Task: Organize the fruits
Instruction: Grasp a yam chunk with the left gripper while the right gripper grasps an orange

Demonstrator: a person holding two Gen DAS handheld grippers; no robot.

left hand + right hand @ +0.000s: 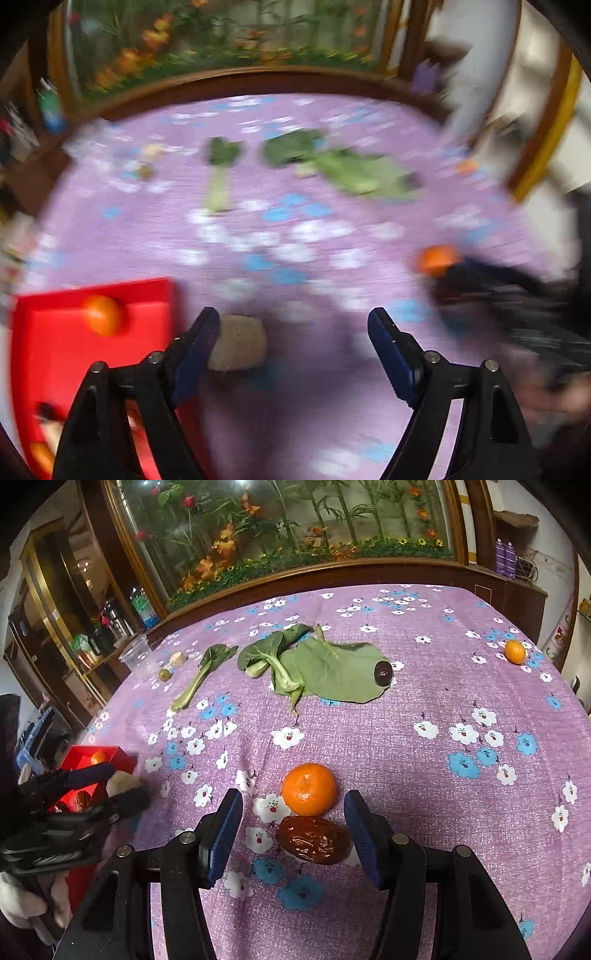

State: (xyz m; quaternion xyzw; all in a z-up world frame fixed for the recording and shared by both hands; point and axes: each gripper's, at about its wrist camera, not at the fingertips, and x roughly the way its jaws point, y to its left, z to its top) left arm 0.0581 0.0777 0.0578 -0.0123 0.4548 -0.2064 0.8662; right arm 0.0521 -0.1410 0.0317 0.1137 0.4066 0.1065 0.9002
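Fruit lies scattered over the purple flowered tablecloth (pixel 406 738) as I work the two grippers. My right gripper (pixel 293 836) stands spread wide and grips nothing; a tangerine (pixel 309 788) and a wrinkled red date (pixel 313 842) touching it sit between its blue pads (pixel 360 836), neither pad in contact. My left gripper (pixel 293 332) is also parted wide, hanging beside a red box (pixel 48 332) at the table's left edge that holds a small orange fruit (pixel 102 314). A pale beige lump (pixel 240 347) lies just beside its left pad; I cannot tell whether they touch, as that view is blurred. Farther back, bok choy stalks (pixel 201 675) and a broad green leaf (pixel 332 672) carry a dark date (pixel 383 673). Another orange (pixel 515 651) sits alone far right, and a small green fruit (pixel 164 674) far left.
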